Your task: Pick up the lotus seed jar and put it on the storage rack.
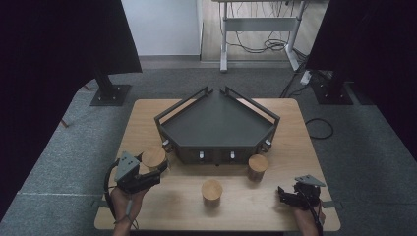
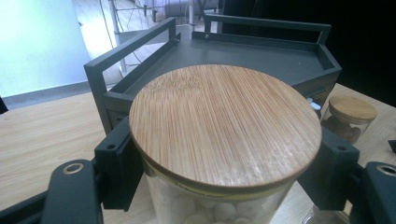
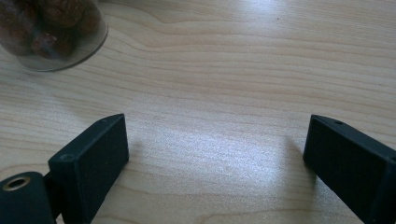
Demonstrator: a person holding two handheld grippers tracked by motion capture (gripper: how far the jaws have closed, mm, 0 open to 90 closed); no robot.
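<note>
A: The glass jar with the round bamboo lid [image 2: 225, 135], white pieces inside it, sits between the jaws of the left gripper [image 1: 156, 169], clamped just under the lid. It is at the front left corner of the dark grey metal corner shelf [image 1: 216, 125], near the left end of the pale wooden surface [image 1: 236, 209].

B: So the grasp is made. Is it lifted?

A: I cannot tell whether its base is off the wood. I judge the step in hand is the pick-up, and the shelf's flat deck looks like the likely place for it.

B: What does the next move call for?

A: A straight rise until the base clears the shelf's front wall and its thin raised rail [image 2: 130, 51], then forward and a level set-down. The deck is bare, so there is open room there.

B: And the other side?

A: The right gripper [image 1: 287, 193] rests low near the front right edge, jaws apart with only bare wood between them. A second bamboo-lidded jar holding brown pieces [image 1: 257, 167] stands just before the shelf on the right, and a third bamboo-lidded jar [image 1: 212, 191] stands mid-front. Both are well apart from the left gripper's path.
</note>
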